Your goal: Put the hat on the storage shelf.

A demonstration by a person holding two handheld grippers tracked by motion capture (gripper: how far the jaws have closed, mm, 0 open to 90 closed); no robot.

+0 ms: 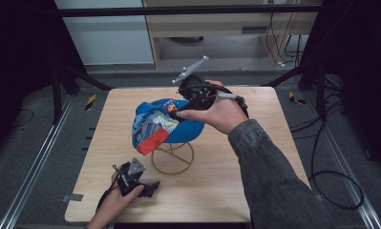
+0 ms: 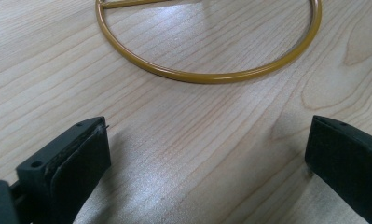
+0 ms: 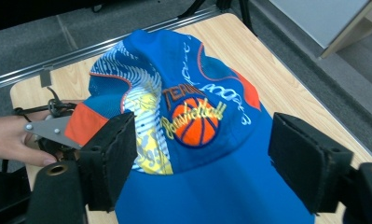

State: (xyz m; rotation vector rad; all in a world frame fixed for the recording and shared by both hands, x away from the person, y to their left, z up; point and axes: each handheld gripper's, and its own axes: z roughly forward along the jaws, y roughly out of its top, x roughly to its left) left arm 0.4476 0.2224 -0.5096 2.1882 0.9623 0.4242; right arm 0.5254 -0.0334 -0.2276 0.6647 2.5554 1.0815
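1. Blue fabric first: a basketball cap [image 1: 166, 121] with an orange brim sits on a gold wire stand [image 1: 173, 158] at the middle of the wooden table [image 1: 236, 181].
2. Over the cap hangs the right gripper [image 1: 181, 113], its jaws spread wide and holding nothing, the cap's basketball logo [image 3: 195, 122] between them in the right gripper view.
3. Near the table's front edge, the left gripper [image 1: 152, 187] rests low, jaws also wide apart and empty, pointing at the stand's ring base [image 2: 211, 74].
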